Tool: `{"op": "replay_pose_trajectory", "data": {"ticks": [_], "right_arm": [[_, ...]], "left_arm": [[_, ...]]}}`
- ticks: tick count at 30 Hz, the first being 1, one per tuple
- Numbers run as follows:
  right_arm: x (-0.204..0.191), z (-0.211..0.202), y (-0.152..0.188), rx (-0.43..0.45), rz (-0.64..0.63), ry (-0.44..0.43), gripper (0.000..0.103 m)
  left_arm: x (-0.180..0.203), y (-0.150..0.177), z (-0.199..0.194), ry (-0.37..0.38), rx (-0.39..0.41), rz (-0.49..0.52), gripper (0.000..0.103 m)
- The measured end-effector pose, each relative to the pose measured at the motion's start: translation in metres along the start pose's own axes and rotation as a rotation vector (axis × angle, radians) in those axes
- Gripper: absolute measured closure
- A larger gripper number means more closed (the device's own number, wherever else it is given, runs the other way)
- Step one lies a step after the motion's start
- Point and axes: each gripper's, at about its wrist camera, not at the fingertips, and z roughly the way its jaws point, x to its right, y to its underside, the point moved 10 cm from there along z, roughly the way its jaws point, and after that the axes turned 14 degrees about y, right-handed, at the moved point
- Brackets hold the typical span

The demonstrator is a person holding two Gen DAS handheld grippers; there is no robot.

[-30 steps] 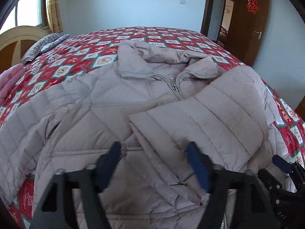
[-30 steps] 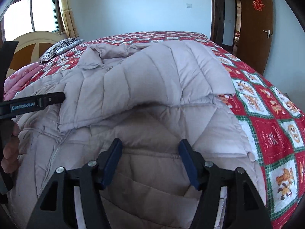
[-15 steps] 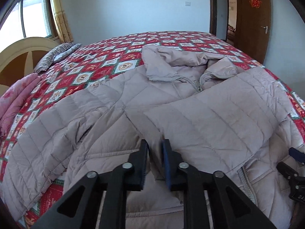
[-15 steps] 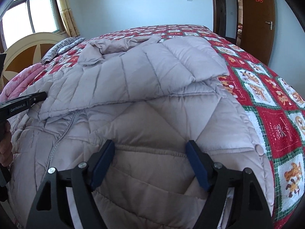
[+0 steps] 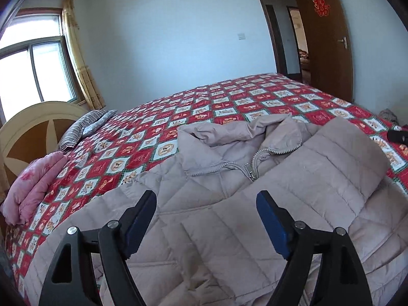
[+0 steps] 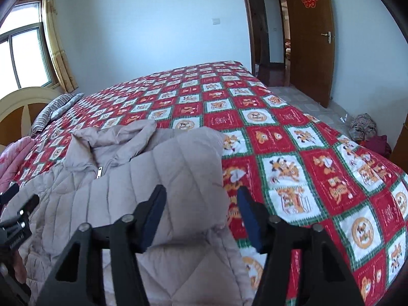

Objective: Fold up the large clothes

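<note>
A beige quilted jacket (image 5: 209,229) lies front-up on the bed, zipped, with its collar (image 5: 229,132) towards the far side. One sleeve (image 5: 331,173) is folded across the chest. My left gripper (image 5: 206,199) hovers over the jacket's front; its jaws are opening and no fabric is pinched between them. My right gripper (image 6: 201,193) hangs above the jacket's right edge (image 6: 193,178), where the folded sleeve meets the bedspread. Its jaws are closing, and the pads stand clear of the cloth. The left gripper (image 6: 15,219) also shows at the left edge of the right wrist view.
The bed carries a red, white and green patterned bedspread (image 6: 306,178). A pink folded quilt (image 5: 33,178) and a striped pillow (image 5: 84,127) lie by the headboard (image 5: 33,125). A brown door (image 6: 308,38) stands open. Clothes lie heaped on the floor (image 6: 364,127) at the right.
The left gripper pinched the jacket half a second ago and has now let go and risen, jaws wide. The right gripper rose and shifted towards the jacket's right edge, jaws narrower.
</note>
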Motion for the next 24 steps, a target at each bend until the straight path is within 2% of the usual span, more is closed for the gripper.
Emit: {"op": "replay_pose_trajectory", "data": {"ticks": [2,4,6,8,11,15,18,20,22,24], "right_arm": [[-0.007,0.023,-0.005,-0.010,-0.014,0.010,0.054],[-0.019,0.043,0.002,-0.051,-0.039,-0.015,0.057],[-0.028,0.056,0.016,-0.090,-0.080,-0.018,0.057],[-0.040,0.067,0.032,-0.110,-0.139,-0.012,0.056],[-0.045,0.074,0.044,-0.121,-0.168,-0.009,0.056],[-0.048,0.079,0.049,-0.135,-0.217,0.001,0.056],[-0.046,0.070,0.041,-0.124,-0.218,0.010,0.056],[-0.042,0.054,0.024,-0.060,-0.166,0.016,0.056],[-0.044,0.044,0.007,-0.011,-0.128,0.024,0.052],[-0.051,0.047,-0.001,-0.003,-0.133,0.043,0.048]], "left_arm": [[0.001,0.009,0.022,-0.065,-0.052,0.028,0.022],[-0.007,0.027,0.045,-0.130,-0.144,0.040,0.022],[-0.017,0.044,0.058,-0.145,-0.196,0.019,0.022],[-0.026,0.051,0.060,-0.140,-0.193,-0.003,0.022],[-0.038,0.057,0.059,-0.151,-0.178,-0.023,0.012],[-0.045,0.068,0.069,-0.093,-0.207,-0.109,0.007],[-0.042,0.070,0.072,-0.089,-0.211,-0.123,0.006],[-0.041,0.071,0.072,-0.093,-0.209,-0.120,0.005],[-0.040,0.072,0.073,-0.096,-0.212,-0.118,0.005],[-0.041,0.073,0.074,-0.094,-0.213,-0.119,0.004]]}}
